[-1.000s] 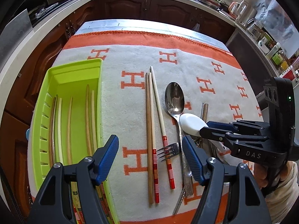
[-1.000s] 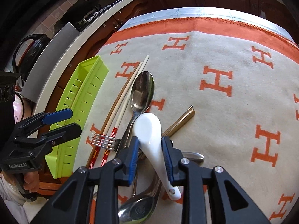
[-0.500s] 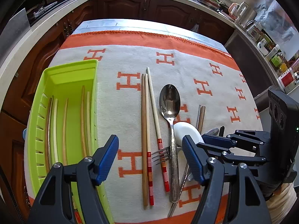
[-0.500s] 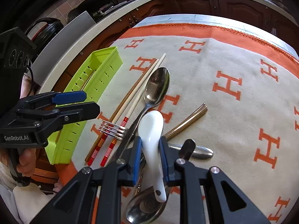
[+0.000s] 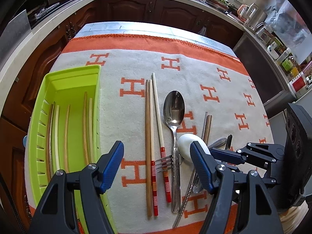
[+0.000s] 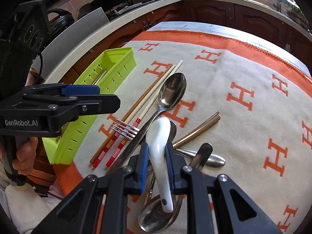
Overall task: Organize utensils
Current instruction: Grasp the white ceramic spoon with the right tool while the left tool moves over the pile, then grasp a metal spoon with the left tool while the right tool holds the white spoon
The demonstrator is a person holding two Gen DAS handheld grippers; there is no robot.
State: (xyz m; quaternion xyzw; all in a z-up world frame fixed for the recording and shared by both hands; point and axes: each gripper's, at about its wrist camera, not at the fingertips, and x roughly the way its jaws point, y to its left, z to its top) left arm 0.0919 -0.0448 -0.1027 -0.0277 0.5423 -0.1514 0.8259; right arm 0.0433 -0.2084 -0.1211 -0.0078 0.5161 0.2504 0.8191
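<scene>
Two grippers are over the cloth. The right gripper (image 6: pixel 157 161) has just been closing its jaws, and its blue pads now pinch the handle of the white ceramic spoon (image 6: pixel 159 134), which a second ago sat loosely between them. The spoon's bowl points away from the hand, raised above the metal cutlery; seen from the left wrist, it (image 5: pixel 186 145) now shows lower and nearer the left gripper's right finger than before. The left gripper (image 5: pixel 157 164) hangs with its jaws spread wide and nothing between them, much as earlier.

Beneath them lies a cream blanket (image 5: pixel 136 66) with orange H marks and an orange border, covering a table ringed by dark wooden kitchen cabinets (image 5: pixel 126 5) and a pale countertop. A lime-green tray (image 5: pixel 72 78) sits on the cloth's left side with several chopsticks already inside. On the cloth beside it lie three more chopsticks (image 5: pixel 149 136), two with red-striped ends, then a large metal spoon (image 5: pixel 174 107) and a fork (image 5: pixel 164 162) whose tines cross the chopsticks.

Under the white spoon the pile is hard to sort out: another steel spoon (image 6: pixel 158 216), a pair of metal chopsticks (image 6: pixel 197 131) and a dark-handled piece overlap, partly hidden by the gripper fingers. A hand (image 6: pixel 23 156) on the left gripper's grip shows only partly.
</scene>
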